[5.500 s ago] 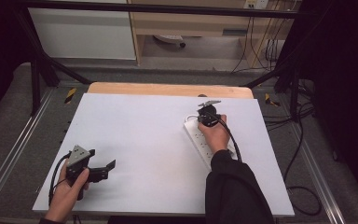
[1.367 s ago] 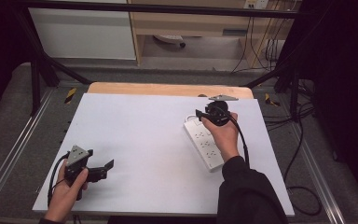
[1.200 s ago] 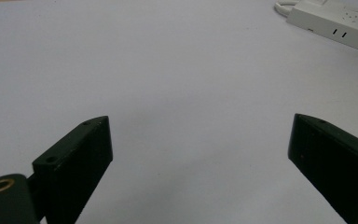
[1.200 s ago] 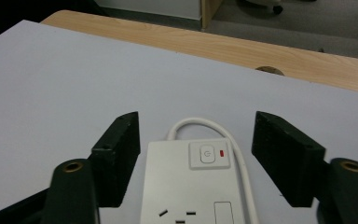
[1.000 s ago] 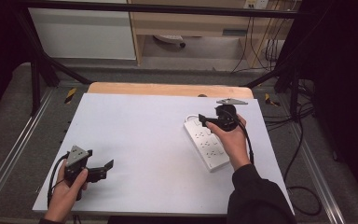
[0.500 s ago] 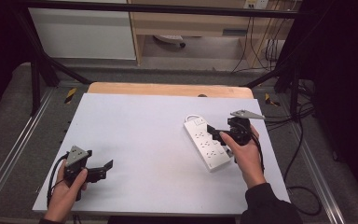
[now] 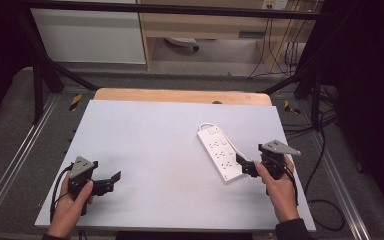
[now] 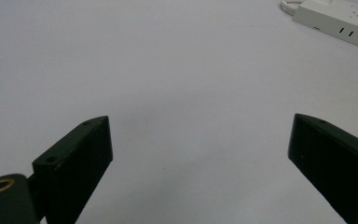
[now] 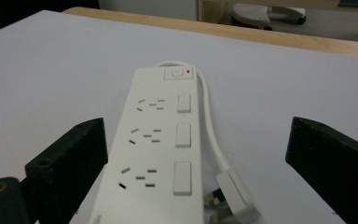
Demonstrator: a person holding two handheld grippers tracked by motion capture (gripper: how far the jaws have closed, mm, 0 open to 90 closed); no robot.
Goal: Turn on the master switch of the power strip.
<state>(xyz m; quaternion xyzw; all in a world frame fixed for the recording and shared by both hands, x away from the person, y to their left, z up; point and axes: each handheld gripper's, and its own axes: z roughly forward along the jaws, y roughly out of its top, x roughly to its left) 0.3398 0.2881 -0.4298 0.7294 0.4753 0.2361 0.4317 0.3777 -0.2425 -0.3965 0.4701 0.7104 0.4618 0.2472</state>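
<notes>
Going left to right: my left claw (image 7: pixel 111 179) rests low on the near left of the pale grey bench (image 7: pixel 155 135), its black jaws spread wide with nothing between them. From its own camera the white three-socket power strip (image 8: pixel 340 21) sits far off at the upper right, well apart from it.

The power strip (image 7: pixel 222 152) lies diagonally on the right half of the bench, with its thin white cable (image 9: pixel 209 116) looping from the switch end along its side to a white plug (image 9: pixel 233 193) lying just beside the near end. My right claw (image 7: pixel 244 167) sits at that near end, jaws wide after just opening, with nothing held.

As I see it, the risk is the plug. If I close from here, the pads may catch the plug or cable along with the strip's body, and the strip would twist or skid across the smooth bench. A grip on one corner could also let the far end swing.

Nothing else stands on the bench. Beyond its wooden far edge (image 7: pixel 180 96) are a white cabinet (image 7: pixel 90 35) and hanging dark cables (image 7: pixel 290 55), well out of my way.
</notes>
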